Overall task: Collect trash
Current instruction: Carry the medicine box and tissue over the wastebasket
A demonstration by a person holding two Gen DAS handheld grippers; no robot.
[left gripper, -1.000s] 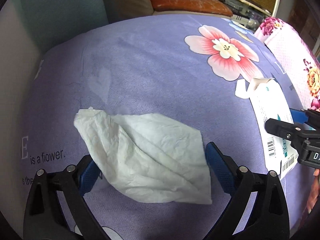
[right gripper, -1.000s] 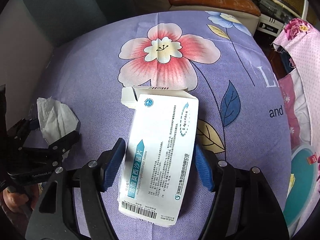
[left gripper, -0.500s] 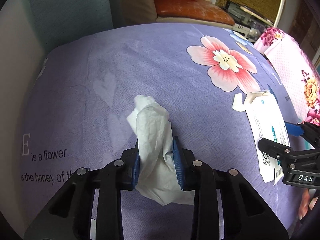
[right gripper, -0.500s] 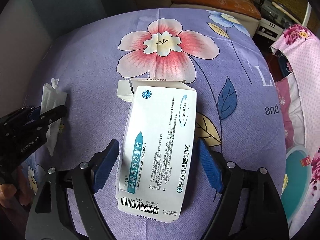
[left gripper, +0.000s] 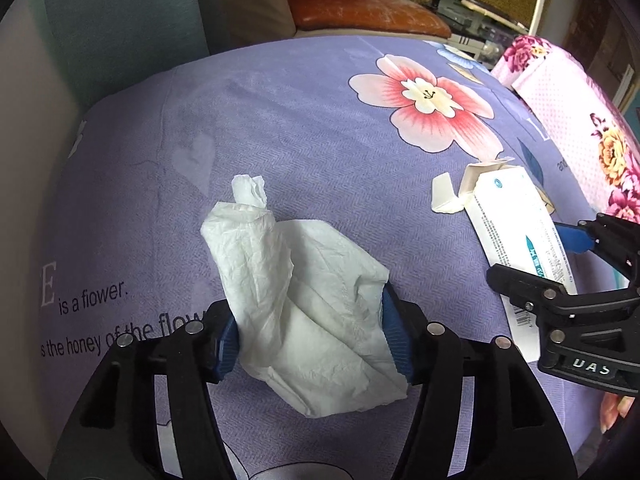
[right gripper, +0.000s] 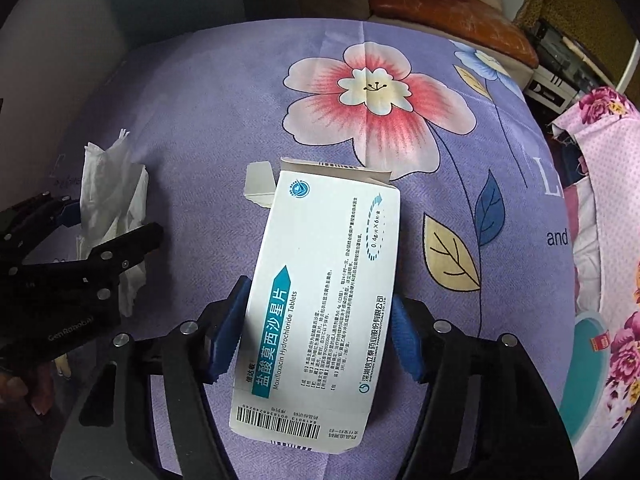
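- The left gripper (left gripper: pixel 310 336) pinched the white tissue (left gripper: pixel 304 300) between its blue pads.
- At 3 o'clock, the right gripper (right gripper: pixel 316 336) squeezed the pill box (right gripper: pixel 320 300).

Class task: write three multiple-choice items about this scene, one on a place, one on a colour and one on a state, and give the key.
1. Where is the tablet box?
A. on the pink flower print
B. between the fingers of the right gripper
C. under the tissue

2. What colour is the cloth under the trash?
A. purple
B. green
C. plain white

3. In what state is the far end of the tablet box?
A. taped shut
B. crushed flat
C. open, with its flaps sticking out

Key: 1 B, a blue pad sits at each long side of the box. 2 A, purple fabric with printed flowers surrounds both items. 3 C, the white flaps stand out from the box's far end.
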